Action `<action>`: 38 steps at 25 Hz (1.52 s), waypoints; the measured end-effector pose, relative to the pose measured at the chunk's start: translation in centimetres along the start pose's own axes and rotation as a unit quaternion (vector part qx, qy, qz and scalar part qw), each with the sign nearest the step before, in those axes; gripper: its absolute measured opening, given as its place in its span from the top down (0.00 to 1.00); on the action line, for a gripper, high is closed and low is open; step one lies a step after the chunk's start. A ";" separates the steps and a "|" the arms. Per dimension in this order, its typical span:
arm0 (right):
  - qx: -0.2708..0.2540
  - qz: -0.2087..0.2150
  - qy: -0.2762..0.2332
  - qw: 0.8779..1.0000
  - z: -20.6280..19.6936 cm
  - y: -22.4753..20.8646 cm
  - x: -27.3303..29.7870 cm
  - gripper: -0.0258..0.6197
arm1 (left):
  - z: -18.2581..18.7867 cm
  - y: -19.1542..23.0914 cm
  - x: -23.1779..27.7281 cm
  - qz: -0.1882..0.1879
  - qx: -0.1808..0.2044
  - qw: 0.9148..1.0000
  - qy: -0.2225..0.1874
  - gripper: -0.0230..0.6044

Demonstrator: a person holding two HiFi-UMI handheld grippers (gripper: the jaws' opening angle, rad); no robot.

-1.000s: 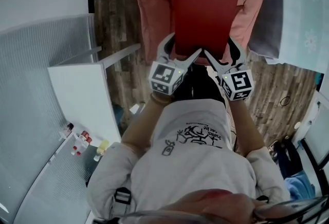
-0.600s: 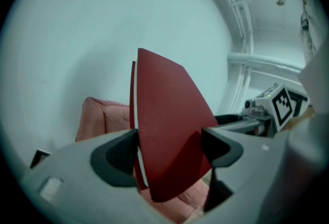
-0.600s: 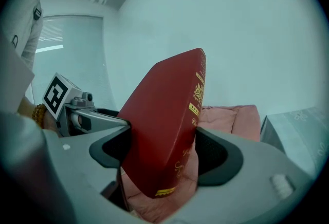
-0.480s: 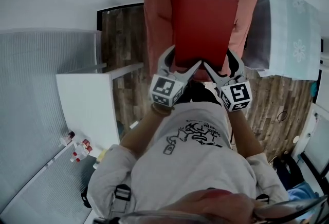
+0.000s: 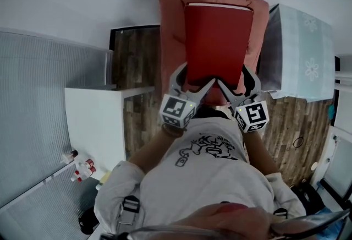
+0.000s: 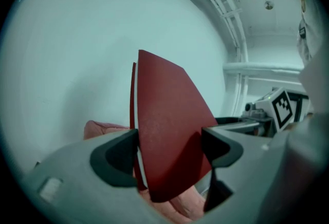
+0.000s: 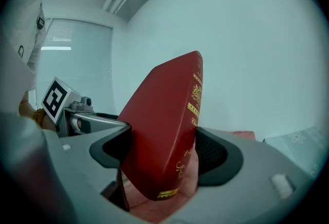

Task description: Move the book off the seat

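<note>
A dark red hardback book [image 5: 218,41] is held up in the air above the salmon-pink seat [image 5: 171,30]. My left gripper [image 5: 192,80] is shut on its near left corner and my right gripper [image 5: 235,83] is shut on its near right corner. In the left gripper view the book [image 6: 167,135] stands between the jaws with its page edge to the left. In the right gripper view the book [image 7: 164,125] shows its gold-lettered spine, clamped between the dark pads [image 7: 212,152]. The seat cushion [image 6: 103,129] shows below the book.
A white table [image 5: 94,118] stands to the left over wood flooring. A table with a pale floral cloth [image 5: 300,52] stands right of the seat. Small red-capped bottles [image 5: 82,166] sit at the lower left. A white wall lies behind the seat.
The book, held by both grippers, has risen away from the seat, and the view has pulled back so more of the seat and the wall shows.
</note>
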State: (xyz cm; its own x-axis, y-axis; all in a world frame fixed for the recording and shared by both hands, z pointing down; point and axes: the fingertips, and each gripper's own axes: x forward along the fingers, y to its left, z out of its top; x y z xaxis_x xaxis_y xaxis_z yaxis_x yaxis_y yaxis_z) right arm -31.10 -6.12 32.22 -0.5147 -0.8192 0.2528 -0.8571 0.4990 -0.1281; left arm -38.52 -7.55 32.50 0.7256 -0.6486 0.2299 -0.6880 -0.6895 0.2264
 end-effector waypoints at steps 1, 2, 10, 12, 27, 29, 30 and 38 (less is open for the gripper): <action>-0.002 0.001 -0.005 1.000 0.6 0.1 -0.2 0.36 | 0.5 -0.2 -0.2 -0.001 0.001 1.000 -0.004 0.35; -0.003 0.001 -0.010 1.000 1.1 0.3 -0.5 0.36 | 1.1 -0.4 -0.5 -0.001 0.002 1.000 -0.008 0.35; -0.030 0.002 -0.057 0.998 5.6 2.0 -2.6 0.37 | 5.4 -2.1 -2.8 0.002 0.037 0.998 -0.050 0.35; -0.040 0.001 -0.068 0.997 6.6 2.5 -3.2 0.37 | 6.3 -2.6 -3.5 0.002 0.050 0.997 -0.060 0.35; -0.053 -0.035 -0.094 0.994 8.3 2.8 -5.7 0.38 | 7.7 -4.5 -4.0 -0.033 0.068 0.994 -0.075 0.35; -0.050 -0.048 -0.095 0.993 8.1 2.6 -6.4 0.38 | 7.6 -5.1 -3.7 -0.047 0.066 0.994 -0.075 0.35; -0.049 -0.056 -0.096 0.993 7.9 2.5 -6.8 0.38 | 7.6 -5.5 -3.6 -0.055 0.066 0.993 -0.075 0.35; -0.028 -0.152 -0.106 0.982 6.5 1.1 -11.4 0.39 | 6.6 -9.7 -1.9 -0.146 0.075 0.985 -0.060 0.35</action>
State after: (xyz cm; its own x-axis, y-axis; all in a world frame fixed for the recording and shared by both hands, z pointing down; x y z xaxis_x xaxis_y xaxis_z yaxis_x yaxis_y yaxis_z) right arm -26.28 1.89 22.92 -0.2338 -0.9700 0.0660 -0.9723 0.2327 -0.0231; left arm -33.14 -1.70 23.60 0.8941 -0.4438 0.0596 -0.4478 -0.8858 0.1218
